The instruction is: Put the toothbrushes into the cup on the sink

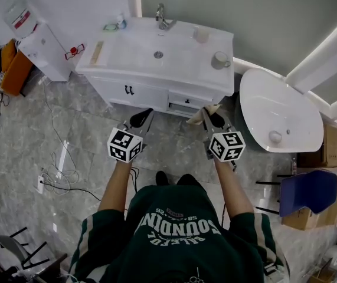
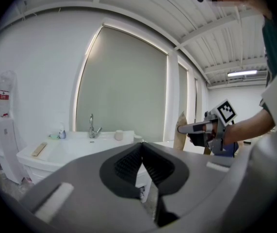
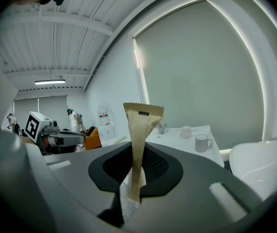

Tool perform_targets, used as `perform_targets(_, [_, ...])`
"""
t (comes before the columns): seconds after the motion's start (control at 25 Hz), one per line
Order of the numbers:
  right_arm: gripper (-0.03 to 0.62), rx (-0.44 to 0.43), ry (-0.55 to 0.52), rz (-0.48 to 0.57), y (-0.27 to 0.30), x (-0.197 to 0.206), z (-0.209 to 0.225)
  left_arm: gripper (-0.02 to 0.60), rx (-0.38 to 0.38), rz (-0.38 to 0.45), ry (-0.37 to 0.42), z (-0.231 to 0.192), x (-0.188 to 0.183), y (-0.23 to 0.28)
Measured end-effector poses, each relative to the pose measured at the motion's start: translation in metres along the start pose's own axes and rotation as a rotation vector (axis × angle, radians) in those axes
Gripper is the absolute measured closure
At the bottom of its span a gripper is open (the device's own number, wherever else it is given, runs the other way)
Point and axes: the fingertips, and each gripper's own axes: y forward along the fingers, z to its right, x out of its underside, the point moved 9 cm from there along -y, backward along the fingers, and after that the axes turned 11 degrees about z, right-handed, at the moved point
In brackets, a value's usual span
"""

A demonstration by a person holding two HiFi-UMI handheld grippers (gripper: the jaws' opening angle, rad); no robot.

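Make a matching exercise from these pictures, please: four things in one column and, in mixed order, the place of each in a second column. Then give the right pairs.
Things
1. paper packet
2. mug
3. faucet
4. water dispenser

Places
A. on the floor, left of the sink counter
B. on the right end of the sink counter
C. clamped between the jaws of the right gripper
D. at the back edge of the sink counter

Pairs: 1-C, 2-B, 3-D, 4-A
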Motion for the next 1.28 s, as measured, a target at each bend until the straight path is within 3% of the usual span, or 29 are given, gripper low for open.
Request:
perform_targets(0.52, [0.56,0.021,-0.012,-0.02,0.054,0.012,-0.001,0.531,0.043,0.0,-0.015,-0.053,0.004,0.02])
perform_targets(0.92, [0.56,0.026,0.025,-0.028,0.133,0.019,0.046,0.531,0.032,-0.03,-0.018,-0.108,0.01,0.08])
perform_targets(1.28, [0.56,0.011,0.045,-0.039,0.225,0.014,0.11,0.531,0.02,-0.055,-0.018,-0.161,0.008,0.167])
